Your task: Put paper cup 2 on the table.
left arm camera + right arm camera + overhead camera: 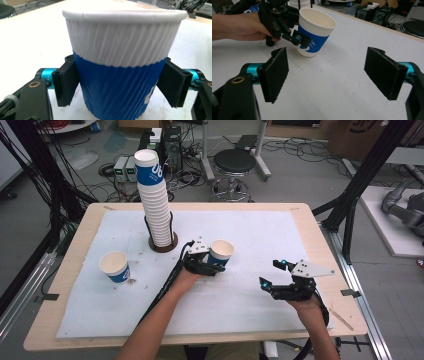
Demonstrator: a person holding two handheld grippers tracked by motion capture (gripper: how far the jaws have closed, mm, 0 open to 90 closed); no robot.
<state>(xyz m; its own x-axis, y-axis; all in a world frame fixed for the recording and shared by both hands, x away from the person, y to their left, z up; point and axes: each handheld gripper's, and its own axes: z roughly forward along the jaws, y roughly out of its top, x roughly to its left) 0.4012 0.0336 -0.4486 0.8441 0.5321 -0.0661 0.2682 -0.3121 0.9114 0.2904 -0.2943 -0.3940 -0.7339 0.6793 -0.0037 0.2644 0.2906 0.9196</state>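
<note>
The paper cup [120, 72] stands upright, mouth up, clamped by the left hand-held gripper [122, 87]; right hand-held gripper [334, 75] open.

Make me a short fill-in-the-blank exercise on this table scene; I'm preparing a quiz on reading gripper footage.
1. The left gripper has its jaws on either side of a blue and white paper ____.
2. The right gripper has ____ between its jaws.
3. The tall stack of cups stands in a round ____.
4. A single cup stands to the ____ of that stack in the high view.

Missing words: cup; nothing; holder; left
</note>
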